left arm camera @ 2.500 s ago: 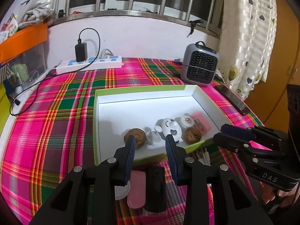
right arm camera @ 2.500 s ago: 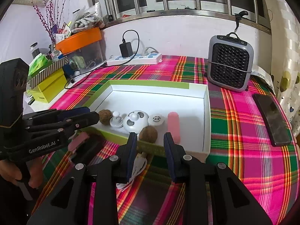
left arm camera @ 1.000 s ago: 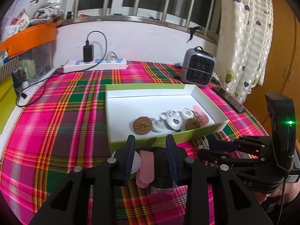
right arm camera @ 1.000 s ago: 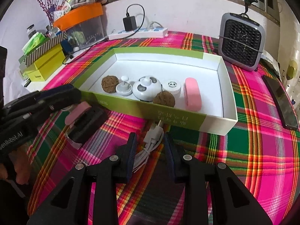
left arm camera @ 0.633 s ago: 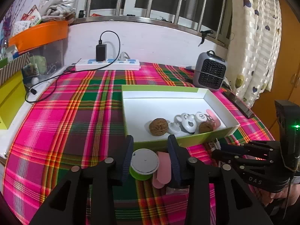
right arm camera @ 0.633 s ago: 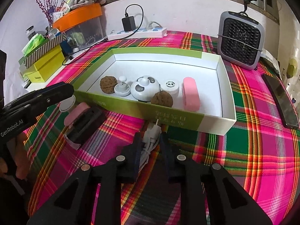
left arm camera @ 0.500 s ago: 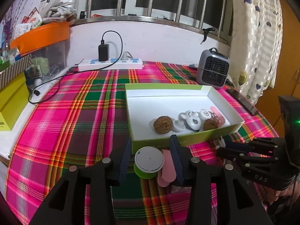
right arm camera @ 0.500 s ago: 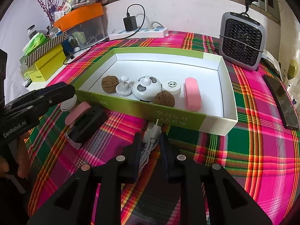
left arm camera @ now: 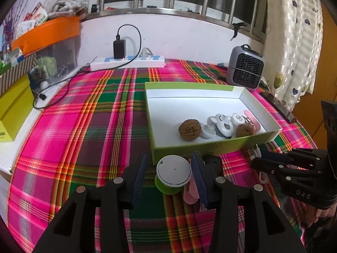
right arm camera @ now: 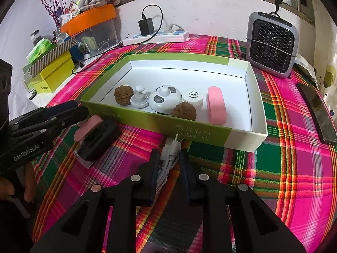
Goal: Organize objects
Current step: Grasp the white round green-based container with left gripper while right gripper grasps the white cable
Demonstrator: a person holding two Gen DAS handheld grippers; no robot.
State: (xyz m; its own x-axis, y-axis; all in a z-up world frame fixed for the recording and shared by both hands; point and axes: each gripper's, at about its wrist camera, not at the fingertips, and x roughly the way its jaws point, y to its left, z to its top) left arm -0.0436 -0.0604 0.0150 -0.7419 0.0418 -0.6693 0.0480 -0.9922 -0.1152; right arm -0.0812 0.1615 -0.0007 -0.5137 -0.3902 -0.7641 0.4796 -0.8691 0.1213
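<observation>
A green-edged white box [left arm camera: 212, 146] [right arm camera: 195, 133] on the plaid cloth holds two walnuts [left arm camera: 189, 129], white round pieces [right arm camera: 164, 99] and a pink oblong [right arm camera: 217, 105]. My left gripper [left arm camera: 169, 174] is open around a green spool with a white top [left arm camera: 174, 174] in front of the box; a pink piece [left arm camera: 189, 191] and a black case [right arm camera: 99, 139] lie just right of it. My right gripper [right arm camera: 168, 164] is shut on a bundled white cable [right arm camera: 169, 158] in front of the box.
A grey fan heater [right arm camera: 272, 44] stands at the back right. A black phone [right arm camera: 320, 113] lies at the right edge. A power strip with a charger [left arm camera: 127, 60] lies at the back. Yellow boxes [right arm camera: 52, 71] and an orange-lidded tub [left arm camera: 46, 42] stand left.
My left gripper slid left from the black case and pink piece to straddle the green spool. My right gripper narrowed from open to shut on the white cable.
</observation>
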